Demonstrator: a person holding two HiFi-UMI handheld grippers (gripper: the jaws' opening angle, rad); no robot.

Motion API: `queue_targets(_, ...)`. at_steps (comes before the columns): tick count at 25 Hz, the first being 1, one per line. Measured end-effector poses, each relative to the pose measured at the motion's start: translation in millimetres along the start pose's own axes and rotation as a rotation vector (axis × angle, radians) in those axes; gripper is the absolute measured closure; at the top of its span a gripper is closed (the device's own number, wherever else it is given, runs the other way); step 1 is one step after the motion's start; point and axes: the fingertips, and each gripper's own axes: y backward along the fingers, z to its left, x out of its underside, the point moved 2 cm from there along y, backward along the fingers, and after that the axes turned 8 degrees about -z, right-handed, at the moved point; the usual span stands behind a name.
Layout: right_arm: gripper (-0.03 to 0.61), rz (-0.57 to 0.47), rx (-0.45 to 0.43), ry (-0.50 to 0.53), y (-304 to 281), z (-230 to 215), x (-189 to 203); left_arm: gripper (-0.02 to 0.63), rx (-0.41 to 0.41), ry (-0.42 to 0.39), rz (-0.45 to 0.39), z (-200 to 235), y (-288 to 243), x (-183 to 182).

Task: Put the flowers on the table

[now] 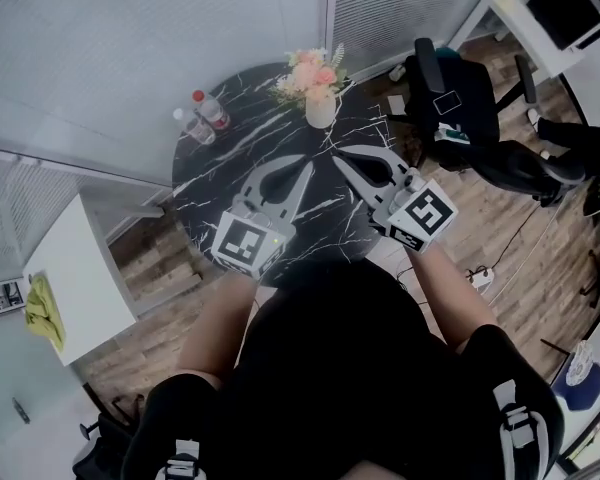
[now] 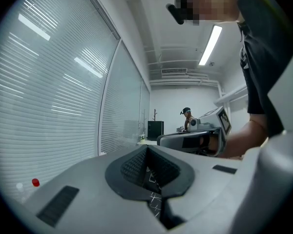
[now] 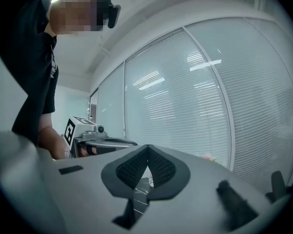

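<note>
Two grippers hovering above the near half of the table (image 1: pixel 205 183), neither carrying anything. Left gripper (image 1: pixel 305 168): closed right up, ribbed pads meeting at the tips in its own view, nothing pinched, only a sliver of marbled tabletop showing through the slot behind them. Right gripper (image 1: pixel 340 156): likewise clamped tight on nothing, tips together, the same dark marble glimpsed below. Tips of both pointing toward the table's far side, close to each other near the table's middle.

Flowers (image 1: pixel 313 71): pink and peach blooms, upright in a pale vase (image 1: pixel 321 111), standing on the table at its far edge, a little right of the table's centre line. Well apart from both sets of tips; no contact. Two bottles (image 1: pixel 203 118) also on the table, at its far left, clear of the vase.

Judged from the layout alone: placing apparently done. Flowers resting on the tabletop, steady, not leaning, not held. Little or nothing left beyond drawing both grippers away from the table. Possibly worth nudging the vase inward, given its spot so near the table's far rim; margin there impossible to judge from above. No sign of a second bunch anywhere off the table.
</note>
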Motion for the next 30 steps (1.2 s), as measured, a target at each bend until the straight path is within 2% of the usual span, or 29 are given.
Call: queue_targets(30, 0.558, -0.015, 0.027, 0.035, -0.2, 8.2, -12.1, 0.602, -0.001, -0.012, -0.026, 0.1, 9.5, -18.0)
